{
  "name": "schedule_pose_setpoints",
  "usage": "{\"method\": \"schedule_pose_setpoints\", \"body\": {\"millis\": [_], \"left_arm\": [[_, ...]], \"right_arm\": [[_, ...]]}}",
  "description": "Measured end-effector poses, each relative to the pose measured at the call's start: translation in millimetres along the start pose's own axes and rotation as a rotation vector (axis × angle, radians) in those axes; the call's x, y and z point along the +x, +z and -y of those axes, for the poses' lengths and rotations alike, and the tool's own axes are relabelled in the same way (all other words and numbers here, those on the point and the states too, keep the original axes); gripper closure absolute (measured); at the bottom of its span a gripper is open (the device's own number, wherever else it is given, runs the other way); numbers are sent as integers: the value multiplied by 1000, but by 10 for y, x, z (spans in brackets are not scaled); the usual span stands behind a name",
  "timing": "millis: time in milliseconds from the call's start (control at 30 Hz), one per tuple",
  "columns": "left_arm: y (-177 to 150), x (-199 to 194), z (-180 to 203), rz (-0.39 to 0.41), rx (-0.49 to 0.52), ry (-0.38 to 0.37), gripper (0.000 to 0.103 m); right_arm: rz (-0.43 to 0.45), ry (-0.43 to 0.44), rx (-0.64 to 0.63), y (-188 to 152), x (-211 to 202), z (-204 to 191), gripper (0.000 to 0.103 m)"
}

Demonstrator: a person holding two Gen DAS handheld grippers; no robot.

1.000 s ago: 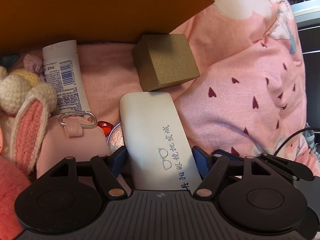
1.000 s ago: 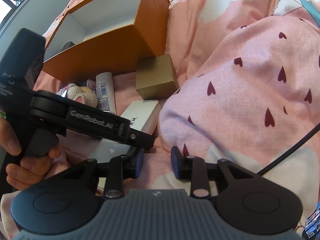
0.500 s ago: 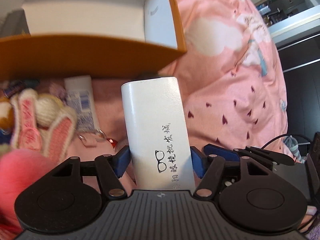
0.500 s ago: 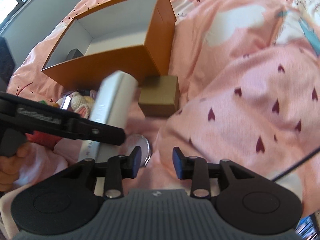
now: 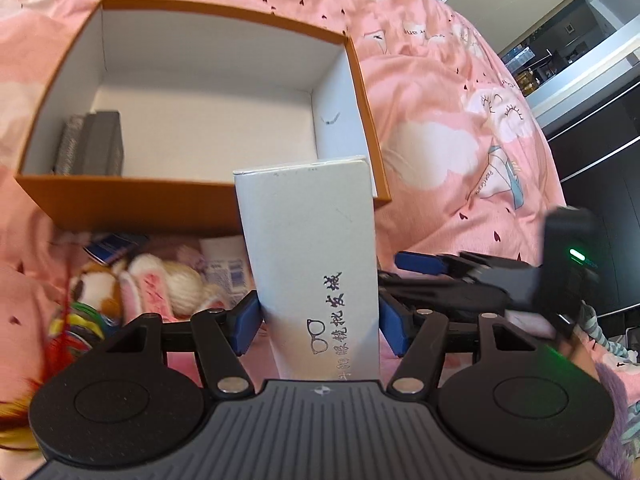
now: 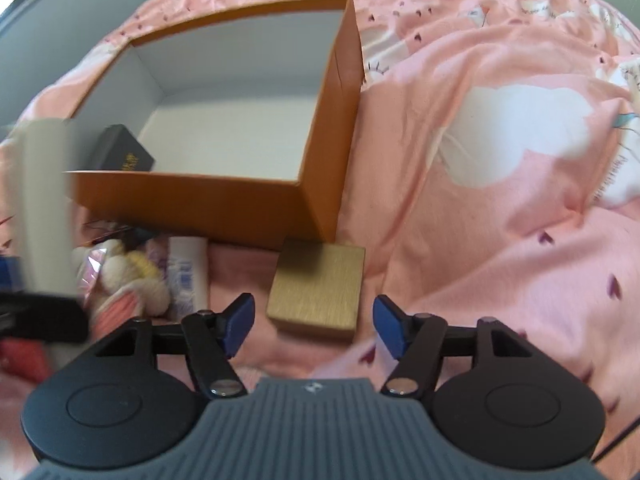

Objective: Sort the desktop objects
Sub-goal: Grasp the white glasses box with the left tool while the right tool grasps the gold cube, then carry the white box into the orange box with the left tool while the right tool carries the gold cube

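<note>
The left claw [image 5: 318,320] grips the white box [image 5: 310,256]. The right claw [image 6: 314,322] has just opened wide, empty, above the gold box [image 6: 318,288].

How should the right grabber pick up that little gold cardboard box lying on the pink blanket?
Probably from above, pinching its two long flat sides. The small gold cardboard box lies flat on the pink blanket, just ahead of the right gripper, whose jaws have just been opening with nothing between them and look wider than the box. The orange storage box stands close behind it, so coming from behind seems blocked.
</note>
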State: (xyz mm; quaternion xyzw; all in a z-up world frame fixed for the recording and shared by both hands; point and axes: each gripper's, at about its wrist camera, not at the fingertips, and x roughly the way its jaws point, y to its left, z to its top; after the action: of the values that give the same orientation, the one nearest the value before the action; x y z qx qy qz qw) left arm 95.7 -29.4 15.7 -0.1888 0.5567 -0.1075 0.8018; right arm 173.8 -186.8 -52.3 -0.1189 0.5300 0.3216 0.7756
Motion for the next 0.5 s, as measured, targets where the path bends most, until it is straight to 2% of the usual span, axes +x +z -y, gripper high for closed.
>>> {"method": "schedule_pose_setpoints", "body": {"millis": [200,333,500], "left_arm": [[112,-138,-65,14,28,23,31],[172,-204,-100,18,42,24,31],[252,-263,-122,14,58,17,31]], "right_arm": [[-87,-18,-8,180,341,-19,35],[-109,-18,-8,201,404,-28,39],[-96,-33,-26,191,314,-39,39]]}}
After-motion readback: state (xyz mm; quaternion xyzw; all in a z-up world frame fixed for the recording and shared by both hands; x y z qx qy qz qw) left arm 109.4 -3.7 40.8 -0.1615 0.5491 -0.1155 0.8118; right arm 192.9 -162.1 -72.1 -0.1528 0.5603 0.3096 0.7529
